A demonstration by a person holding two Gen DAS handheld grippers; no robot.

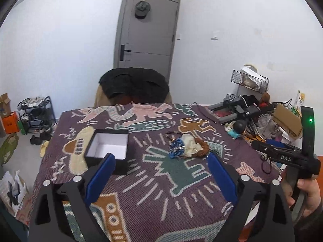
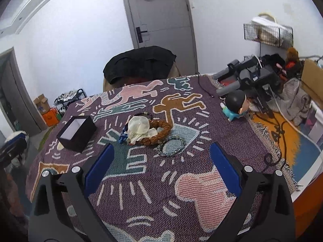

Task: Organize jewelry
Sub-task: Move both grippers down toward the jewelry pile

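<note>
Blue pads: both grippers carry blue-lined fingers (image 1: pixel 110 161), nearest the lens in each wrist view.
Left gripper (image 1: pixel 160 158): fingers spread wide, nothing between them, held above the near part of the table with its left finger overlapping the box in the view.
Right gripper (image 2: pixel 161 151): fingers also spread wide and empty, aimed at the pile; its black body shows at the right edge of the left wrist view, held in the person's hand (image 1: pixel 304 191).
Woven throw (image 2: pixel 141 181): purple, patterned with pink, teal and tan figures, covering the table under everything.
Beaded bracelet (image 2: pixel 171 144): pale green-grey ring lying flat at the near right edge of the pile, just beside the brown one.
Jewelry pile (image 2: pixel 146 131): mid-table; a brown beaded ring (image 2: pixel 161 133), a cream cloth pouch (image 2: pixel 140 129) on top, a blue piece (image 2: pixel 121 138) at its left, a dark strand behind.
Black box (image 1: pixel 108 148): open, white inside, seemingly empty, standing left of the pile and apart from it.
Figurine (image 2: pixel 236 105): round-headed toy, farther right, off the task.
Step in hand: the start, I judge; nothing is gripped and the box holds nothing visible.
Next move: probably lower the right gripper on the loose green-grey bracelet, pinch its rim, and carry it left to the box.
</note>
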